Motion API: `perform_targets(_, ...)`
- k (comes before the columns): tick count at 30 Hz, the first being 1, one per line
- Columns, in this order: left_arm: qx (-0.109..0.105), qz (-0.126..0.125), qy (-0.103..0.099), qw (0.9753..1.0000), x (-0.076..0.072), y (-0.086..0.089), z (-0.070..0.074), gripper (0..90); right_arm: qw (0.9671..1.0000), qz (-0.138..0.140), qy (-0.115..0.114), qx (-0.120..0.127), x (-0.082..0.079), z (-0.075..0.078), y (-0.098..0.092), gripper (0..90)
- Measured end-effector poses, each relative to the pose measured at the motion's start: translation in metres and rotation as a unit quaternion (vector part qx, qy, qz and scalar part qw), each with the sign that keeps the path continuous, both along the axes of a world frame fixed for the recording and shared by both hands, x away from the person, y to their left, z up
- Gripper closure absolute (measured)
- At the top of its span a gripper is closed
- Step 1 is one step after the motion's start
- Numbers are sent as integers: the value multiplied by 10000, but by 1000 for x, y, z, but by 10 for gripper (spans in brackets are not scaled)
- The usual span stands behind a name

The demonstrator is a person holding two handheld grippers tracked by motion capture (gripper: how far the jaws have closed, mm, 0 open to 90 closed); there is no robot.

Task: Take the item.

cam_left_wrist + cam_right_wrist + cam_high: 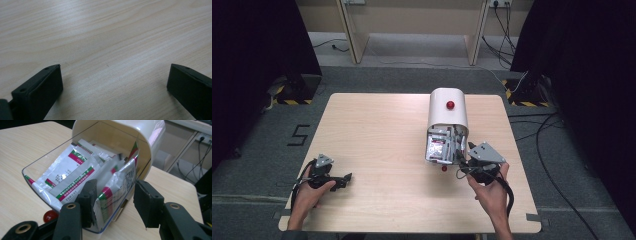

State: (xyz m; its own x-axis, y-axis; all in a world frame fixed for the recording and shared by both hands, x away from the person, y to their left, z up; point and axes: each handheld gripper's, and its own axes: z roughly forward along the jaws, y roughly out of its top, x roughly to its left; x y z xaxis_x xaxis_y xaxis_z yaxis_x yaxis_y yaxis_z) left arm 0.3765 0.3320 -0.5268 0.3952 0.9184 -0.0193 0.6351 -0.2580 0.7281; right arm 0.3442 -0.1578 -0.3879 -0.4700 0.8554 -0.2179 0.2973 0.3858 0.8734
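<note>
In the high view, the left gripper (343, 179) is held low at the near left part of the pale wooden table (372, 135), lying almost flat and pointing right; in its own view the jaws are seen wide apart over bare wood. The right gripper (463, 161) is held at the near right, angled toward the white rounded box with a clear drawer (447, 120). In the right gripper view, its jaws stand apart around a silver foil sachet (113, 192) at the drawer's corner; whether the sachet is pinched cannot be told. The small red knob (50, 215) is partly hidden behind the left jaw. The print on the sachets is too blurred to read.
</note>
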Motion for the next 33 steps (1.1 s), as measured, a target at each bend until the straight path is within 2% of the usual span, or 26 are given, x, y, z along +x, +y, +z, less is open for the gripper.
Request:
perform_targets(5,-1,1,-1,10000,0,0,0,0,9999,64,-99,-97,1,-2,6,565)
perform_targets(9,2,1,2,10000,0,0,0,0,9998,155,-49,-148,5,-8,9,604)
perform_targets(14,4,3,3,10000,0,0,0,0,9998,95,-127,-129,7,-10,5,696)
perform_targets(19,2,1,1,10000,0,0,0,0,9997,175,-189,-42,6,-11,1,804)
perform_targets(22,-3,0,-2,10000,0,0,0,0,9992,223,-327,41,3,-7,-2,844)
perform_targets(33,-16,8,-7,10000,0,0,0,0,9965,394,-648,358,-14,13,-10,855)
